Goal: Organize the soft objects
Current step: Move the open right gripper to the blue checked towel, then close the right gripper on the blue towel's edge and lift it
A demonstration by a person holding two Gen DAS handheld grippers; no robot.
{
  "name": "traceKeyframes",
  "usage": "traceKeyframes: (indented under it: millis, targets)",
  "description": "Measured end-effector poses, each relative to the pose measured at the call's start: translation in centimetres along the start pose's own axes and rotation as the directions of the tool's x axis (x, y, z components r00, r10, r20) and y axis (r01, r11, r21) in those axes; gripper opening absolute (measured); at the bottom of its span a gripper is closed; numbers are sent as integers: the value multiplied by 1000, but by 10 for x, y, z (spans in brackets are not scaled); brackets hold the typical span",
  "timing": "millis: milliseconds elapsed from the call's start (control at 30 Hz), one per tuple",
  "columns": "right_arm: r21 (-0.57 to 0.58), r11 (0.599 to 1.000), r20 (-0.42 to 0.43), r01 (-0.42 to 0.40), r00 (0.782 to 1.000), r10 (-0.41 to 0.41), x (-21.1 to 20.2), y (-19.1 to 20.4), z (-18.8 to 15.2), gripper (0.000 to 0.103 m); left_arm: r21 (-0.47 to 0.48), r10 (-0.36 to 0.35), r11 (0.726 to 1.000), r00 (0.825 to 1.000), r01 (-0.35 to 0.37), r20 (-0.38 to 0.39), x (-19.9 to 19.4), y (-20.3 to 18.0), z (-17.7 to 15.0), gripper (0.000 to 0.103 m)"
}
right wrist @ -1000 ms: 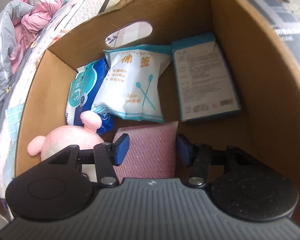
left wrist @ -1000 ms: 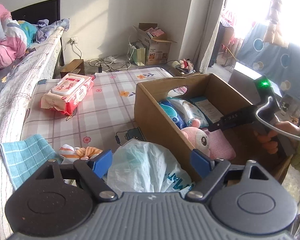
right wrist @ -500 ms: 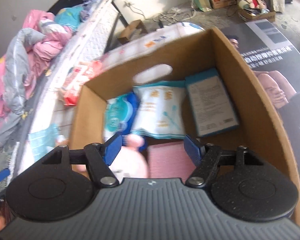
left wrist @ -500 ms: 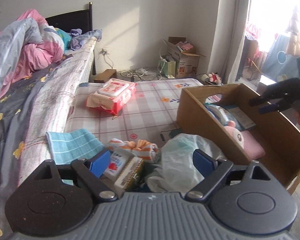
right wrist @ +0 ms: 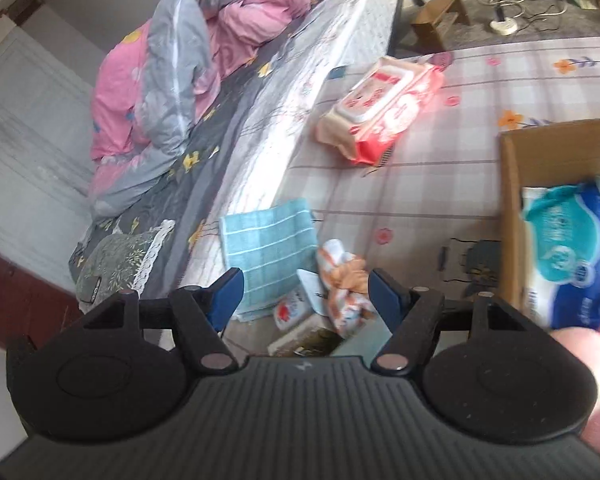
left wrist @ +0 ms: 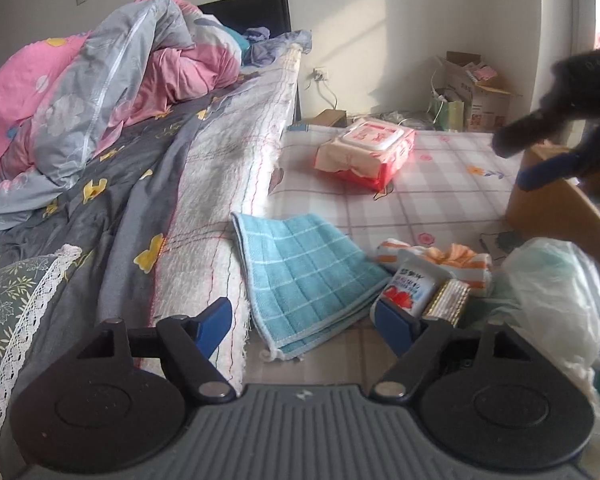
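Bedroom floor mat (left wrist: 440, 184) beside bed | loose soft items — blue towel (left wrist: 304, 276), striped cloth (right wrist: 346, 296) — near-left of half-filled box (right wrist: 512, 216) | left gripper (left wrist: 304, 320) closing, empty, aimed at towel | right gripper (right wrist: 304, 294) spread, empty.

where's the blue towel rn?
Blue towel lies flat on the checked mat, its left edge against the bed, just left of the orange-striped cloth; visible in both wrist views.

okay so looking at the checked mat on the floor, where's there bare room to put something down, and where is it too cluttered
The checked mat lies bare between the red wipes pack, the teal towel and the cardboard box. It is crowded nearer the cameras: the orange striped cloth, small packets and a plastic bag bunch together beside the towel.
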State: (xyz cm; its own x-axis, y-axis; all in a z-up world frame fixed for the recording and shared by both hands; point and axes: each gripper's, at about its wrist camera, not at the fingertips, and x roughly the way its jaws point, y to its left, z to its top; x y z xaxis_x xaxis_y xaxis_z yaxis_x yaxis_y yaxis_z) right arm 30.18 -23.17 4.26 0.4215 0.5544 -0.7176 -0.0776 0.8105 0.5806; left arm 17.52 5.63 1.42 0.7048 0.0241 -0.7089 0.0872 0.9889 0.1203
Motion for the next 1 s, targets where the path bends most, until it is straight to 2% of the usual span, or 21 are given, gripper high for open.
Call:
traceKeyframes:
  millis: [67, 200, 300, 367, 500, 667, 733, 800, 833, 867, 900, 933, 967, 1000]
  targets:
    - [-6, 1000, -52, -22, 998, 22, 37, 10, 11, 67, -11, -3, 1000, 999, 3, -34, 15, 5, -1, 68]
    - [-6, 999, -167, -35, 985, 34, 108, 17, 25, 53, -55, -14, 998, 995, 8, -98, 47, 12, -1, 58]
    - [-39, 999, -212, -2, 977, -6, 151, 23, 32, 47, -96, -3, 995, 988, -12, -152, 69, 19, 2, 52]
    - [-49, 999, -230, 15, 973, -25, 175, 20, 38, 46, -118, -11, 993, 985, -10, -173, 80, 22, 3, 52]
    - [-97, 992, -237, 76, 967, -97, 207, 18, 46, 45, -121, -5, 992, 978, -20, -210, 96, 23, 5, 53]
    - [-93, 990, -261, 104, 957, -125, 226, 3, 46, 45, -110, 16, 993, 970, -43, -241, 112, 21, 6, 53]
    - [-96, 991, -253, 90, 961, -111, 230, 2, 46, 44, -110, 20, 993, 971, -47, -238, 114, 20, 6, 52]
    - [-96, 992, -252, 81, 962, -103, 232, 2, 46, 43, -118, 14, 992, 973, -42, -232, 116, 20, 7, 44]
    - [-89, 994, -257, 70, 962, -91, 233, 1, 46, 39, -122, 14, 992, 973, -43, -230, 116, 19, 7, 42]
    - [-88, 994, -256, 69, 962, -89, 234, 1, 45, 36, -130, 9, 991, 974, -39, -225, 118, 21, 8, 34]
    - [-88, 994, -262, 71, 961, -92, 235, 2, 44, 26, -145, 0, 989, 975, -33, -223, 119, 23, 9, 25]
    - [-75, 995, -270, 68, 959, -86, 236, 0, 43, 18, -160, -5, 987, 975, -31, -221, 120, 24, 9, 21]
    - [-58, 996, -268, 66, 960, -79, 236, -3, 43, 16, -173, -12, 985, 977, -26, -214, 119, 26, 9, 11]
    - [-46, 997, -270, 65, 960, -75, 236, -5, 43, 12, -189, -23, 982, 979, -16, -201, 118, 28, 10, 9]
